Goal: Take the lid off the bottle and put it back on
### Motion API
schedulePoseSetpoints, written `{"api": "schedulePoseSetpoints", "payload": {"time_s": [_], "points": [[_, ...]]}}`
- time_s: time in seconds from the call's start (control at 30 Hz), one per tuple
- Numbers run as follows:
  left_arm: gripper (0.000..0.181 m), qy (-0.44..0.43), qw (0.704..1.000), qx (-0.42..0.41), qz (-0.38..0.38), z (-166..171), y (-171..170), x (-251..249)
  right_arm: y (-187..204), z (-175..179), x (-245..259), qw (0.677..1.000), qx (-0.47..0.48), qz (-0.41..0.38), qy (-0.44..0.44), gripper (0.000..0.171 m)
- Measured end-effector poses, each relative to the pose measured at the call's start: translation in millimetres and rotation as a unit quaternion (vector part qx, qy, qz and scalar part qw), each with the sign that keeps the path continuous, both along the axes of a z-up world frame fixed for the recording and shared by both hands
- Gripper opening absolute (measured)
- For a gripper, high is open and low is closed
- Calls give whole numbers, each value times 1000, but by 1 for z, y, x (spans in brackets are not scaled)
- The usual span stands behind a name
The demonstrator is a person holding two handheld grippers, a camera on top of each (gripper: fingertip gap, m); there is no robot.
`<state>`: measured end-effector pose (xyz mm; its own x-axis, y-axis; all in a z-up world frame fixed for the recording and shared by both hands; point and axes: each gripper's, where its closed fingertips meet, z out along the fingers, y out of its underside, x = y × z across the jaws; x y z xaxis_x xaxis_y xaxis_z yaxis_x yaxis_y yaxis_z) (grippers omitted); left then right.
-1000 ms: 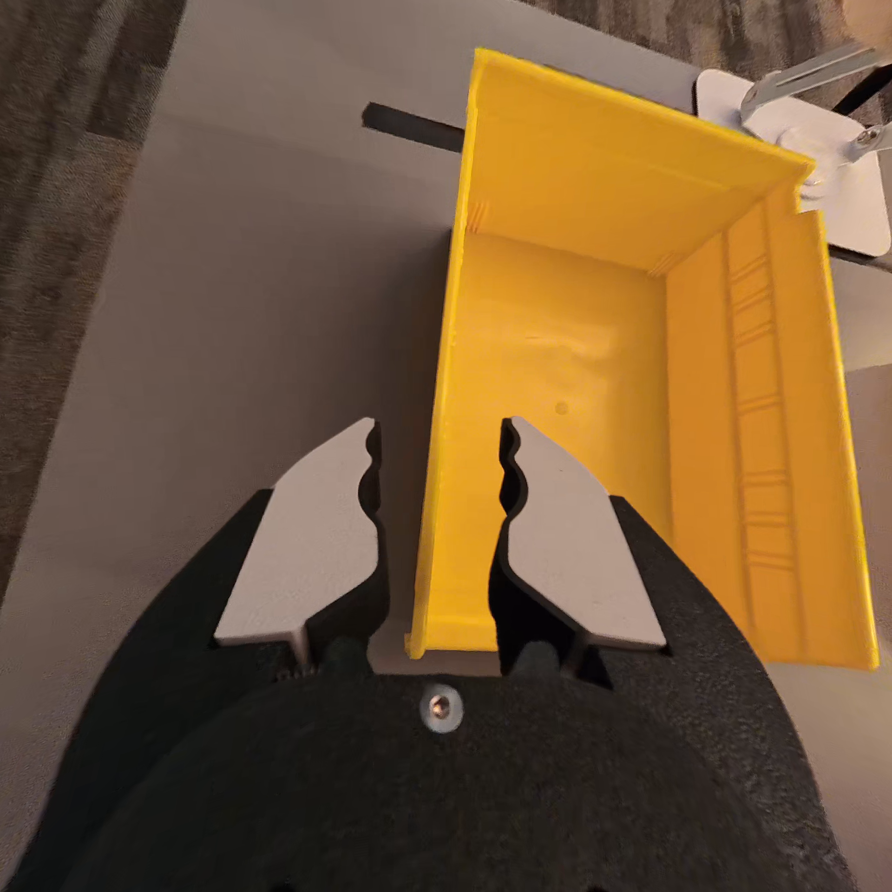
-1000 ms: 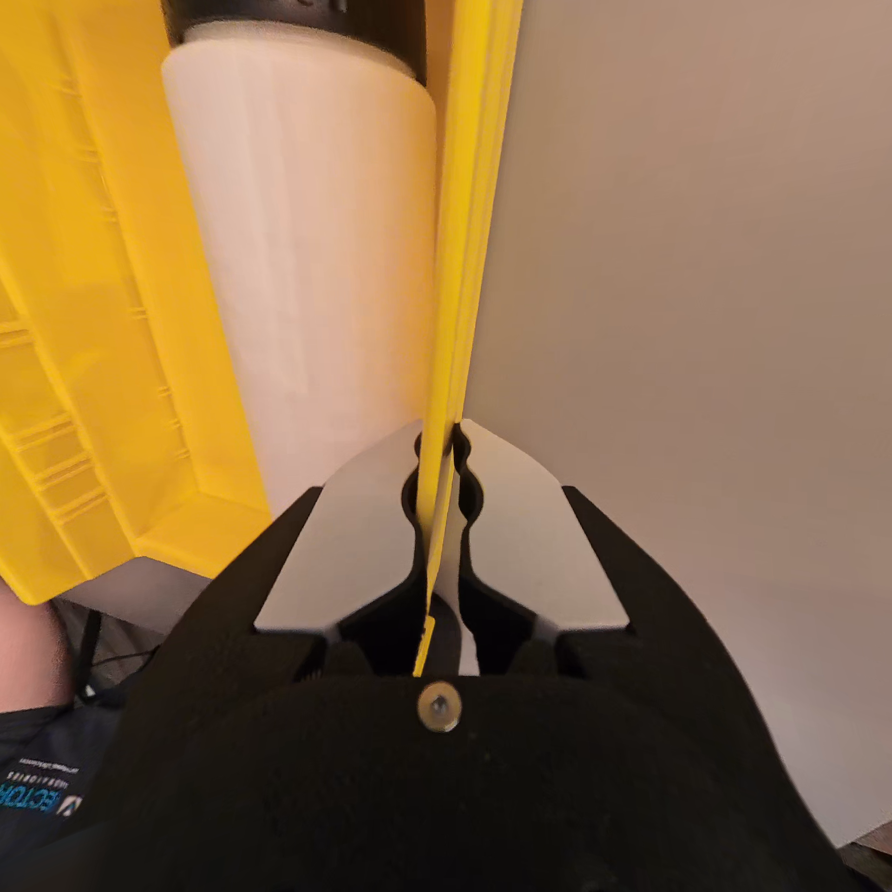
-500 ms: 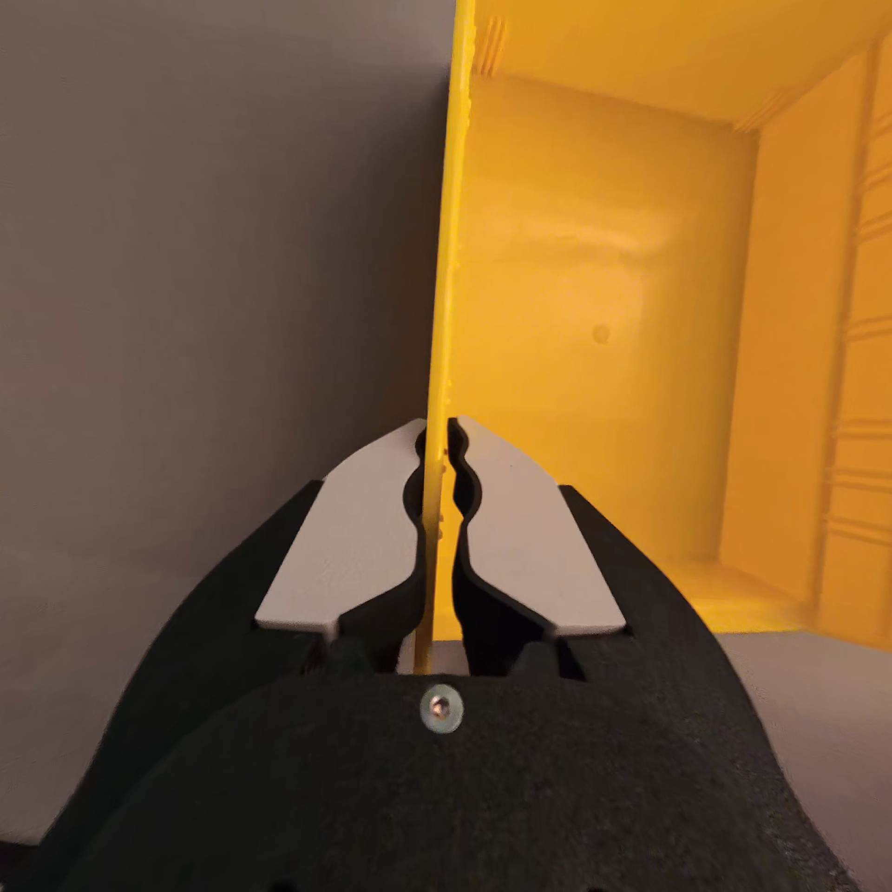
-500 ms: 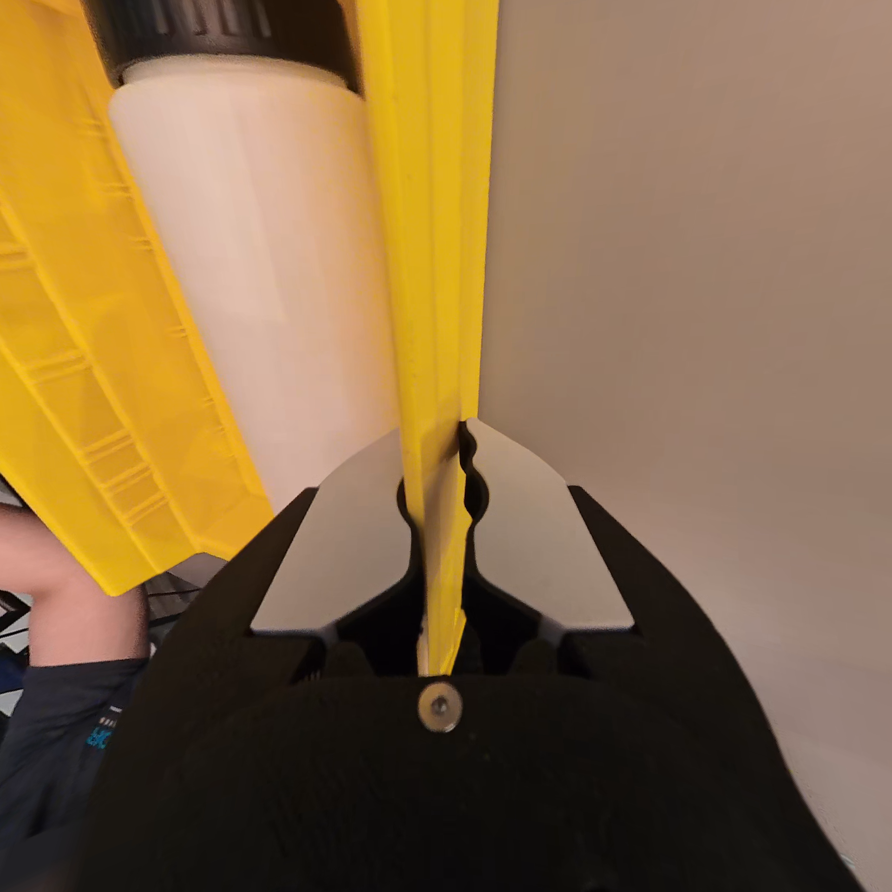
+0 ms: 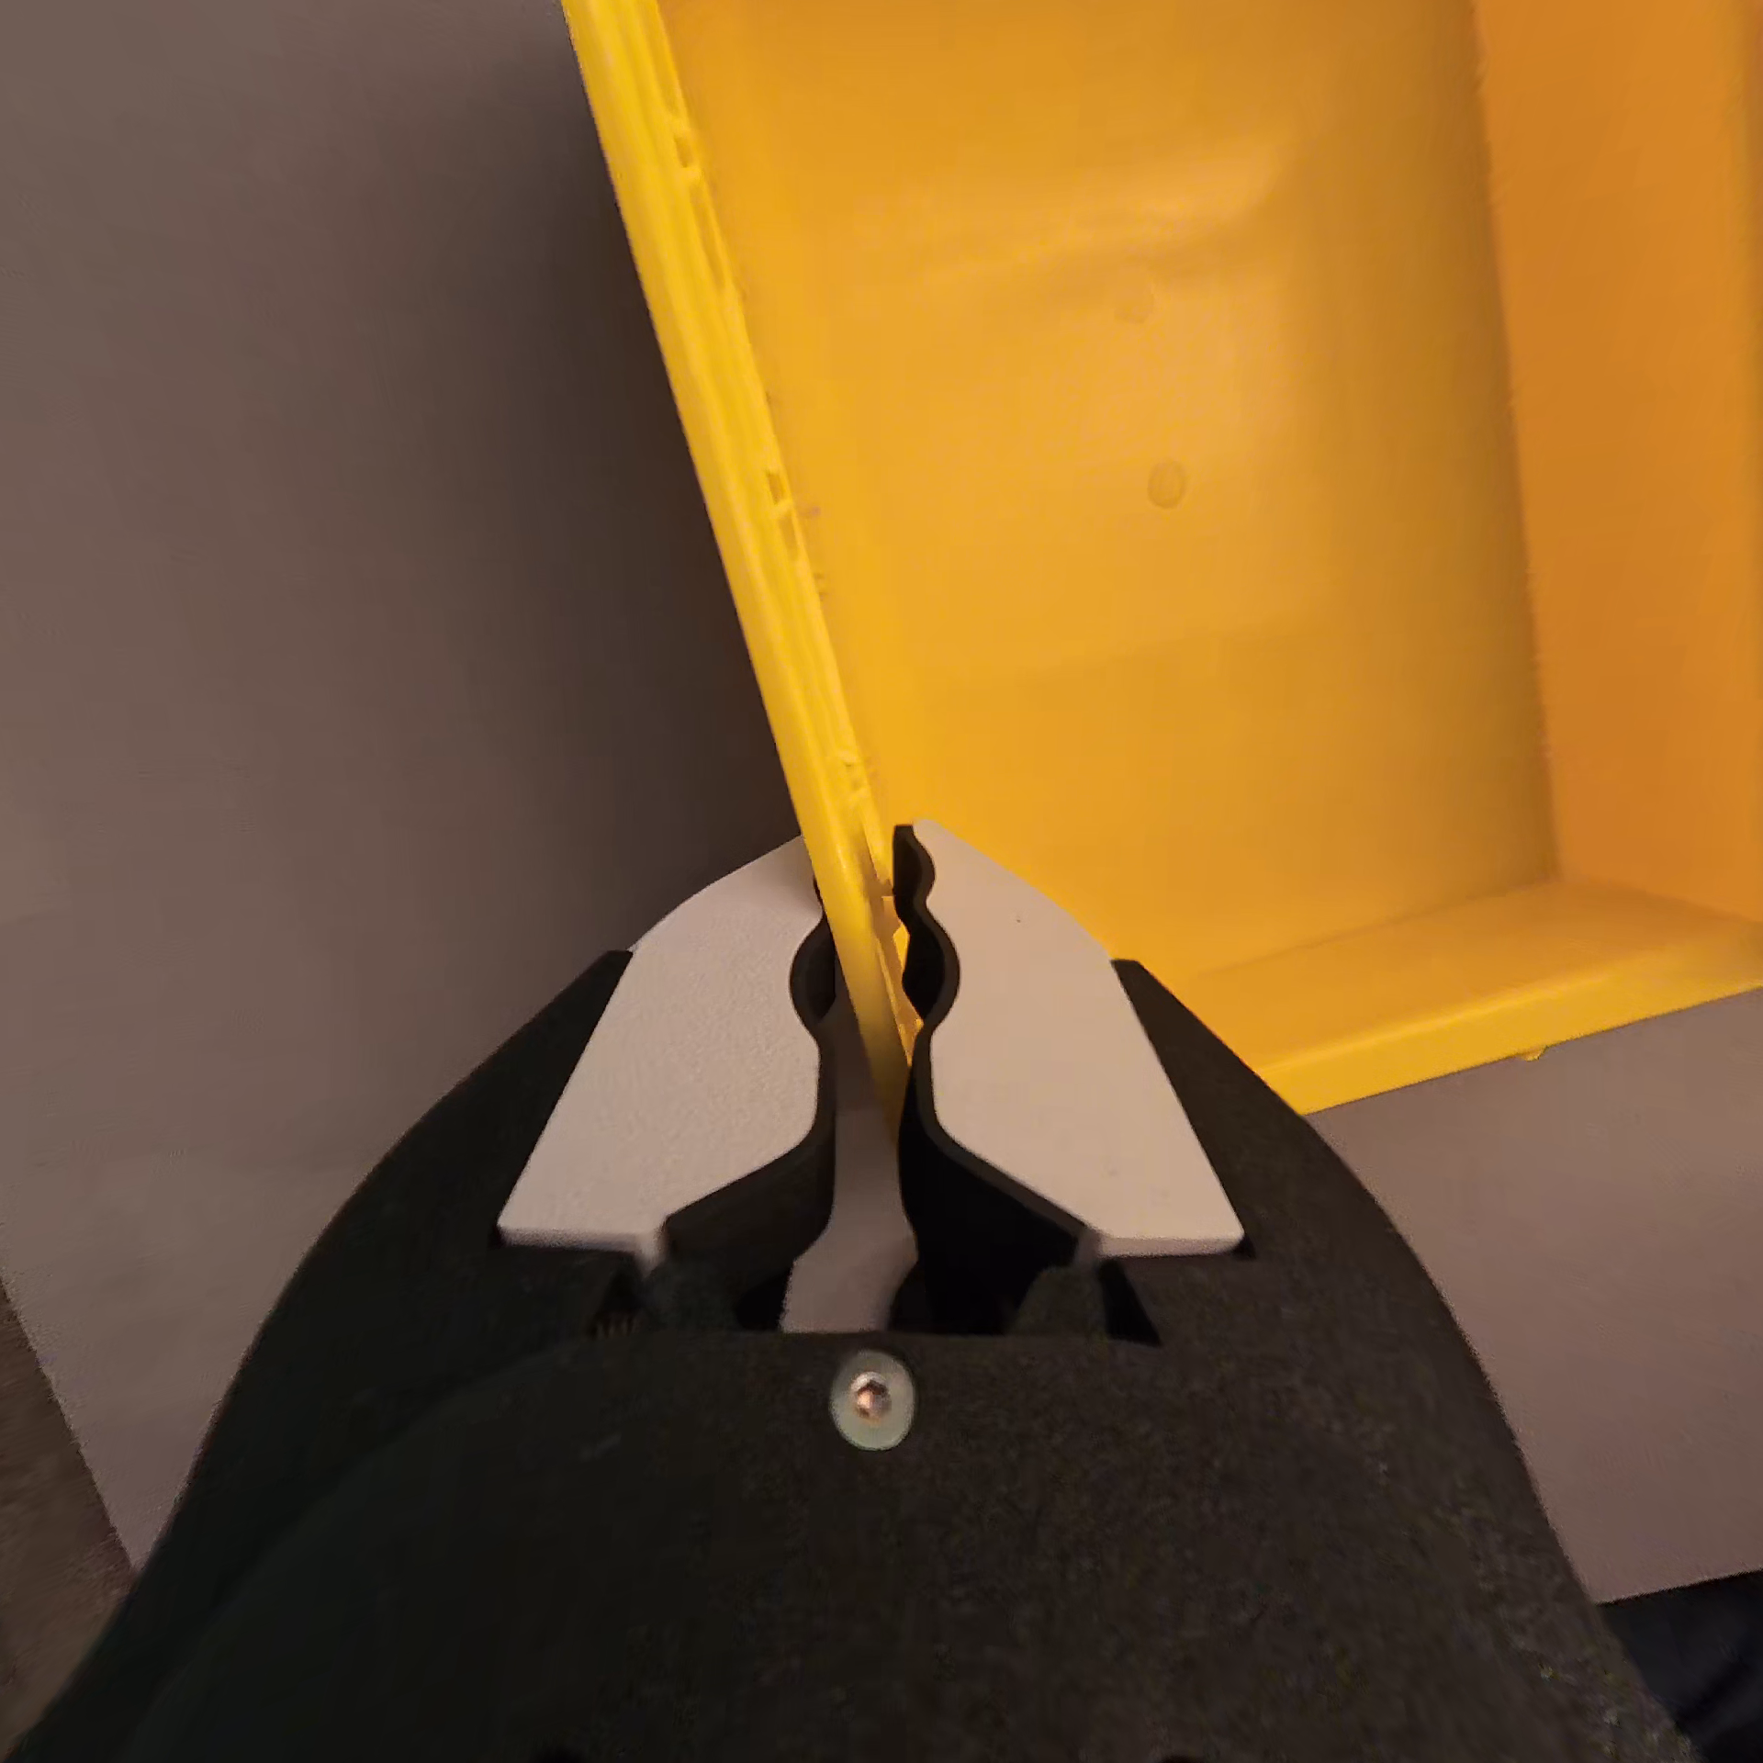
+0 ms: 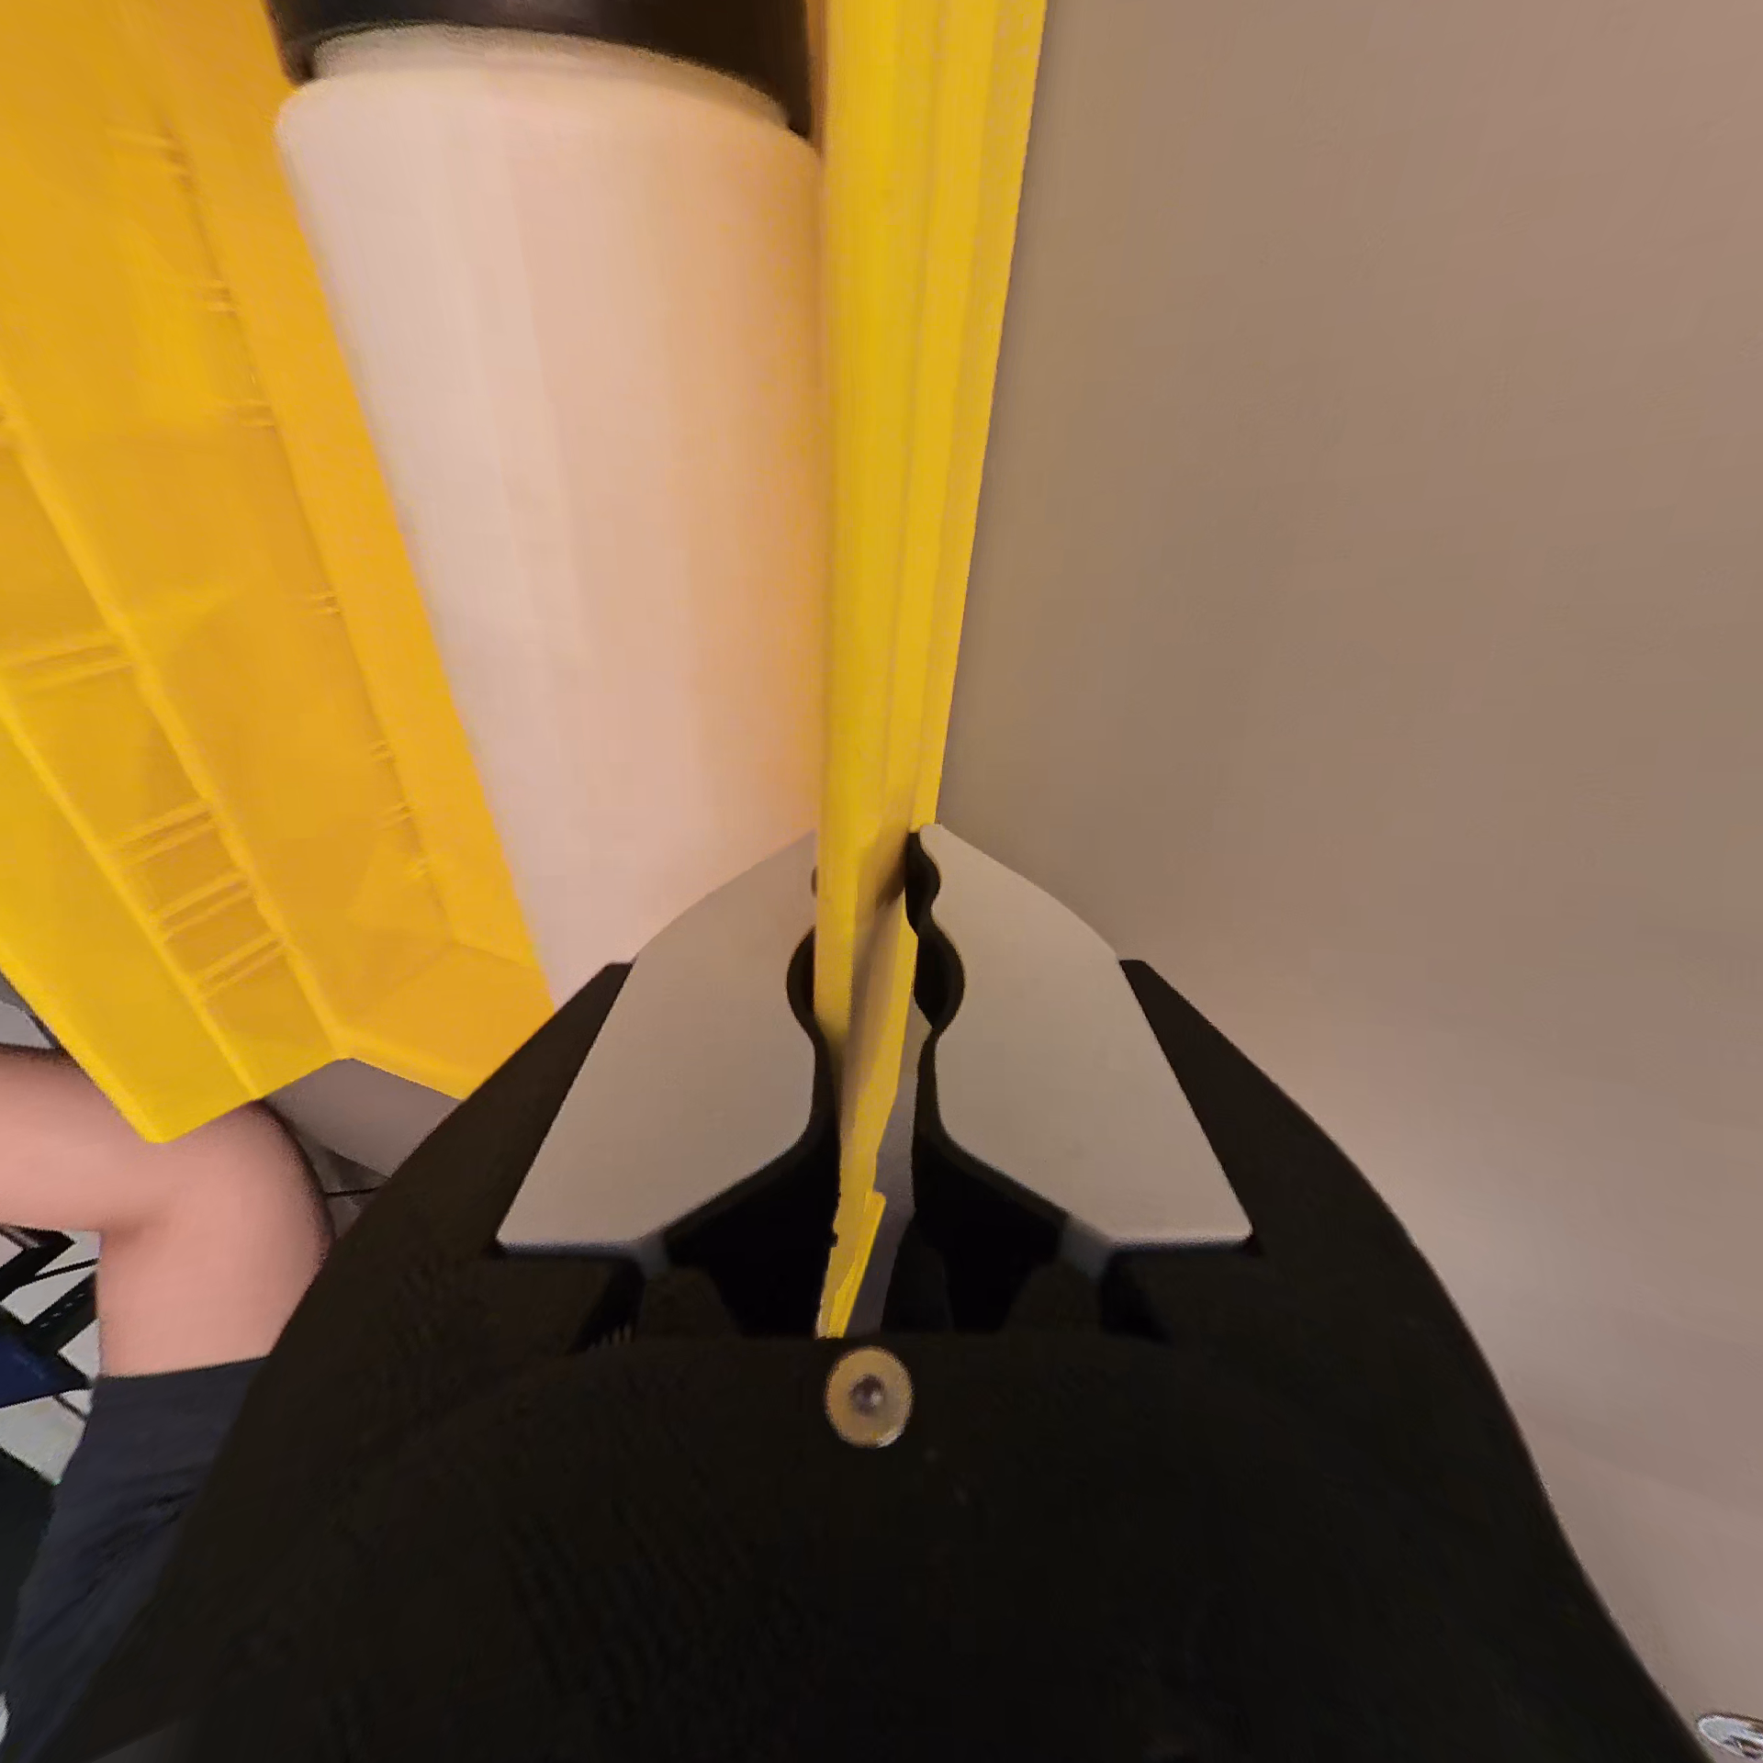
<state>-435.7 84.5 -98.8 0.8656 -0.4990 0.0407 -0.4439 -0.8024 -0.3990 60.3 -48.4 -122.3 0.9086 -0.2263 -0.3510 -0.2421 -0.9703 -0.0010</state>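
Right wrist view: right gripper [image 6: 863, 863] clamps unlabelled yellow bin [image 6: 916, 382] beside bottle [image 6: 572, 477].

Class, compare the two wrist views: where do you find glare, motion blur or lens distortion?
Left wrist view: soft glare on the yellow bin floor, otherwise sharp; its wall bows from the wide lens. Right wrist view: the white bottle and the person's arm look smeared by motion.

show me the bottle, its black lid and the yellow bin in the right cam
bottle [image 6: 572, 496], right wrist view, middle of its pale body
black lid [image 6: 534, 24], right wrist view, dark band at the top edge
yellow bin [image 6: 916, 429], right wrist view, the gripped side wall
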Motion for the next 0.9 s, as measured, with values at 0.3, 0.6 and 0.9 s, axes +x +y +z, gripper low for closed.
{"api": "schedulePoseSetpoints", "payload": {"time_s": [0.3, 0.6, 0.9], "points": [[10, 37, 998, -18, -39, -6, -6, 18, 8, 1, -27, 1000, 9, 18, 20, 16], [12, 41, 996, -42, -61, -8, -18, 27, 10, 2, -25, 999, 13, 35, 40, 21], [21, -41, 994, -73, -72, -3, -29, 38, 18, 35, -7, 994, 104, 23, -3, 24]]}}
